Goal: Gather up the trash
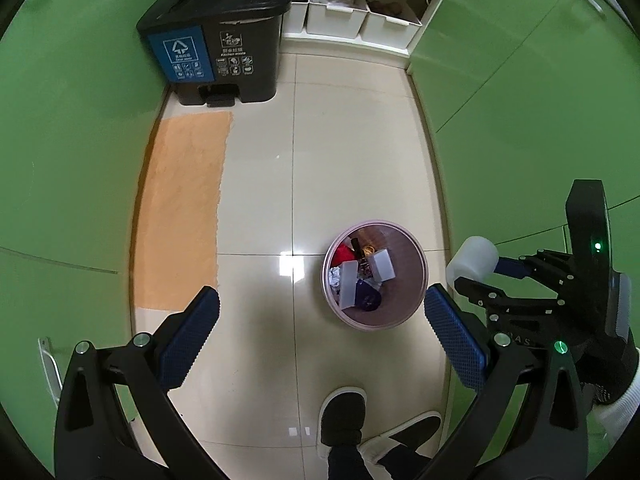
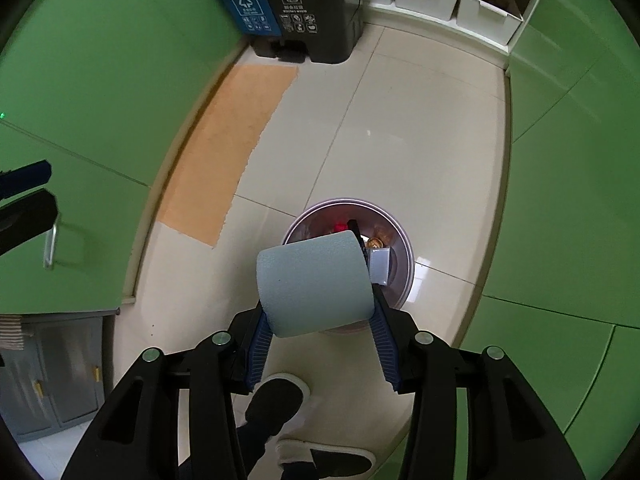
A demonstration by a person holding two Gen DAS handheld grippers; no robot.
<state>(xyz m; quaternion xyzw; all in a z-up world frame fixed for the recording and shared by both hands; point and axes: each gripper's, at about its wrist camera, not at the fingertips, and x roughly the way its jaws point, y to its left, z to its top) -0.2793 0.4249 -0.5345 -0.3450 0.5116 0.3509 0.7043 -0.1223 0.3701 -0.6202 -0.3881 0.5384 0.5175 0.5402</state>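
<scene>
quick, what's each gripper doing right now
Left hand-held gripper: open, empty.
Right hand-held gripper: white foam cylinder sits between its pads, above the small bin.

Tiled floor [image 1: 360,160]: orange mat [image 1: 184,208], wastebasket [image 1: 412,276], pedal bin [image 1: 224,40].

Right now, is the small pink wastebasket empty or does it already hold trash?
Holding trash. The pink wastebasket stands upright with white boxes, something red and dark wrappers inside, well below its rim.

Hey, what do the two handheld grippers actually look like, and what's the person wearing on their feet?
Both the left gripper and right gripper have matte black angular frames, silver pivot bolts and ribbed blue finger pads. Green indicator lights glow on the right unit. The person wears white slippers over dark socks.
</scene>
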